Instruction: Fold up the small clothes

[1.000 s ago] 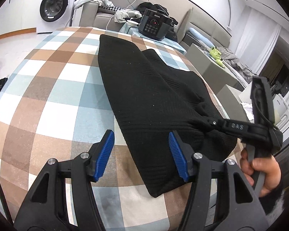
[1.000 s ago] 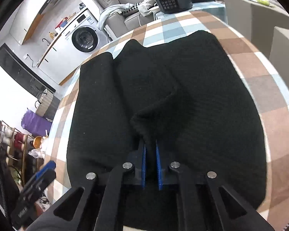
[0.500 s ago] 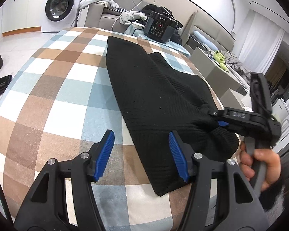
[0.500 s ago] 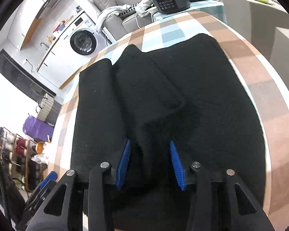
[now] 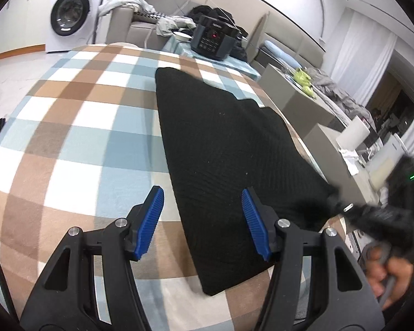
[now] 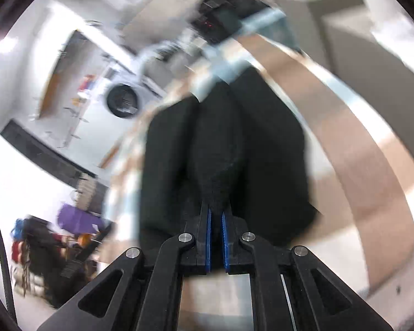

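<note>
Garment (image 6: 223,149) pinched, apparently, in right gripper (image 6: 216,220), blurred from left view.

The right-wrist view is smeared by motion: the washer (image 6: 122,100) at 10 o'clock, the cooker (image 6: 215,19) at 12 and the clutter (image 6: 41,242) at 8 are streaks with no detail. The garment's (image 6: 220,149) folds melt into one dark mass, and how much of it sits between the fingers (image 6: 208,237) is unclear. In the left-wrist view, the right gripper (image 5: 345,207) at 4 o'clock is a black blur, its tips lost against the cloth; the hand (image 5: 386,270) holding it is cut by the frame edge.
</note>
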{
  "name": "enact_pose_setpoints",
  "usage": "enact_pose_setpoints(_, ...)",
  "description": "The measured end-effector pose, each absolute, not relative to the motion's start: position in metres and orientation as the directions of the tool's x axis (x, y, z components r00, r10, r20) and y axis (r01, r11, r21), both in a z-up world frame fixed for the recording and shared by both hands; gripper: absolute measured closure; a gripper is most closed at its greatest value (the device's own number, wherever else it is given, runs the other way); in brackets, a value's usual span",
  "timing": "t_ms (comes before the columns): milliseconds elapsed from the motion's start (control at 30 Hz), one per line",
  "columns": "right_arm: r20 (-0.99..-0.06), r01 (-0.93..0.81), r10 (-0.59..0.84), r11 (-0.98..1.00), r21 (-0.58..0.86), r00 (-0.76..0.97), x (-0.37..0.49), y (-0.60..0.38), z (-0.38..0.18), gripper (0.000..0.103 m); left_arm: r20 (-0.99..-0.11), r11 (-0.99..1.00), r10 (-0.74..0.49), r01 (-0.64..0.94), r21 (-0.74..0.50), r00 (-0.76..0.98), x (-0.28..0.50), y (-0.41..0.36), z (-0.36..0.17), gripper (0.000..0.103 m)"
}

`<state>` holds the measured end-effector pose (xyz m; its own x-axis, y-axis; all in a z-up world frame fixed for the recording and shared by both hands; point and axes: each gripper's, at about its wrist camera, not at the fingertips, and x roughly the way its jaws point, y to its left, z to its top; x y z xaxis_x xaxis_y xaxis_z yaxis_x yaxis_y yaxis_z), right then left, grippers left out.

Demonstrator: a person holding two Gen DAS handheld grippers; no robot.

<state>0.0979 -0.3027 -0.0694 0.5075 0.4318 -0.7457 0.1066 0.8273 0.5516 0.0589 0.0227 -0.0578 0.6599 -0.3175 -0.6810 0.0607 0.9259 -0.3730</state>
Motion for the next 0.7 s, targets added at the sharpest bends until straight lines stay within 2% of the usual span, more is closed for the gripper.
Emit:
enact_pose_setpoints(67,-0.774,0.134,0.433,0.829,0.543,0.462,0.097,-0.308,-0.090,0.096,-0.693,0.928,-0.324,0.073,-0.365,0.644,0.061,0.014,-0.061,0.047)
enact_pose_setpoints(133,-0.761,0.123,0.447,0.821,0.558,0.471,0.094,-0.311,-0.089,0.090,-0.703,0.931,-0.324,0.083,-0.354,0.633,0.061,0.006,-0.063,0.047)
enact_pose_setpoints(200,-0.764,0.091,0.432,0.841,0.533,0.480,0.093,-0.312,-0.079,0.079,-0.704,0.931,-0.330,0.091,-0.355,0.629,0.059,0.001,-0.065,0.047)
enact_pose_setpoints(267,-0.751,0.060,0.397,0.864,0.499,0.527,0.091,-0.315,-0.067,0.075,-0.711,0.931,-0.329,0.088,-0.354,0.622,0.057,-0.002,-0.066,0.047)
enact_pose_setpoints(300,-0.736,0.047,0.389,0.868,0.495,0.554,0.090,-0.318,-0.060,0.070,-0.711,0.930,-0.332,0.091,-0.355,0.620,0.057,-0.003,-0.067,0.047)
enact_pose_setpoints(500,-0.681,-0.153,0.524,0.835,0.528,0.511,0.106,-0.290,-0.052,0.051,-0.723,0.935,-0.337,0.127,-0.331,0.602,0.050,-0.012,-0.069,0.047)
enact_pose_setpoints(533,-0.684,-0.175,0.536,0.833,0.526,0.494,0.113,-0.283,-0.054,0.043,-0.727,0.935,-0.340,0.129,-0.331,0.597,0.049,-0.013,-0.071,0.047)
enact_pose_setpoints(633,-0.735,-0.229,0.532,0.846,0.481,0.420,0.129,-0.256,-0.073,0.047,-0.734,0.933,-0.343,0.121,-0.339,0.586,0.048,-0.011,-0.074,0.047)
enact_pose_setpoints(667,-0.751,-0.238,0.530,0.848,0.473,0.394,0.134,-0.251,-0.079,0.068,-0.735,0.932,-0.343,0.116,-0.342,0.585,0.048,-0.009,-0.075,0.047)
enact_pose_setpoints(700,-0.753,-0.245,0.541,0.841,0.483,0.374,0.138,-0.249,-0.080,0.080,-0.735,0.932,-0.342,0.113,-0.344,0.585,0.047,-0.007,-0.074,0.047)
